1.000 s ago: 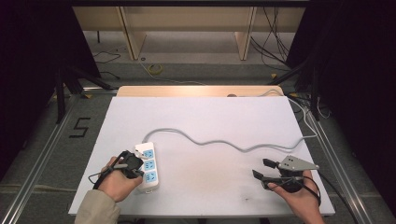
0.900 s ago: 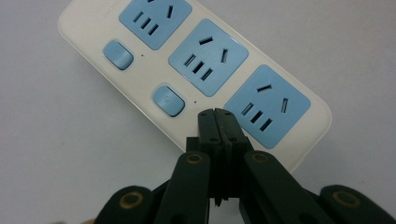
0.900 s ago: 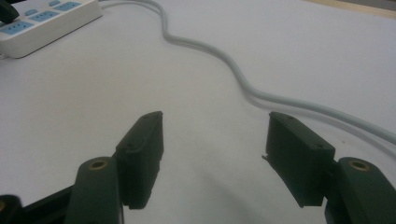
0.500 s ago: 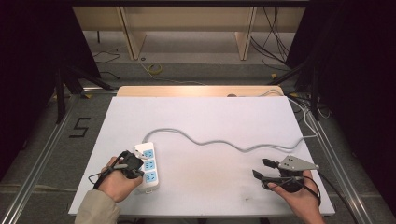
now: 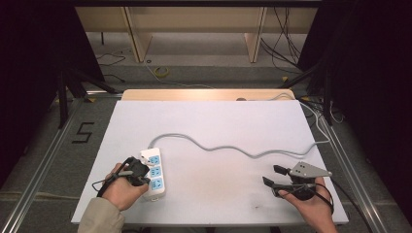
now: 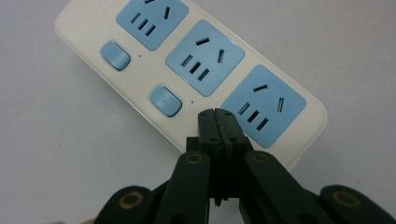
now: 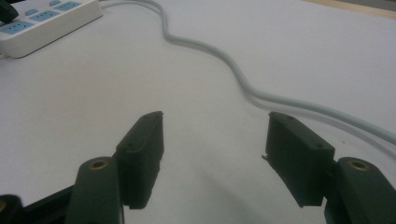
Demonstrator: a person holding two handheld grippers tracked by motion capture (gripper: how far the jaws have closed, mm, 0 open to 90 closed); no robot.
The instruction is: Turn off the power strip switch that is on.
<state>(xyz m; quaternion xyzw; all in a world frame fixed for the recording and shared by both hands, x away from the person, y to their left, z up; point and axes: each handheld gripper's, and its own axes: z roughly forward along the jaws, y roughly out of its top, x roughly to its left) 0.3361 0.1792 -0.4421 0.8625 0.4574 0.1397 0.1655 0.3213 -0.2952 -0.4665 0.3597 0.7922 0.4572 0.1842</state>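
Lower left of the high view, I hold the left gripper (image 5: 137, 173), jaws pressed together, against the power strip (image 6: 187, 70) beside its blue switch (image 6: 166, 100). I judge a square, gentle press best. Right gripper (image 7: 212, 154) hovers spread, empty. White worktop (image 5: 233, 126), grey cord (image 7: 243, 79), dim room.

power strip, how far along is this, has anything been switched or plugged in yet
Done: nothing plugged in; the power strip has its sockets bare. In hand: the left claw, shut, sits over the strip's edge where a third switch would be. Left: the right claw hangs open beside the grey cord, holding nothing.
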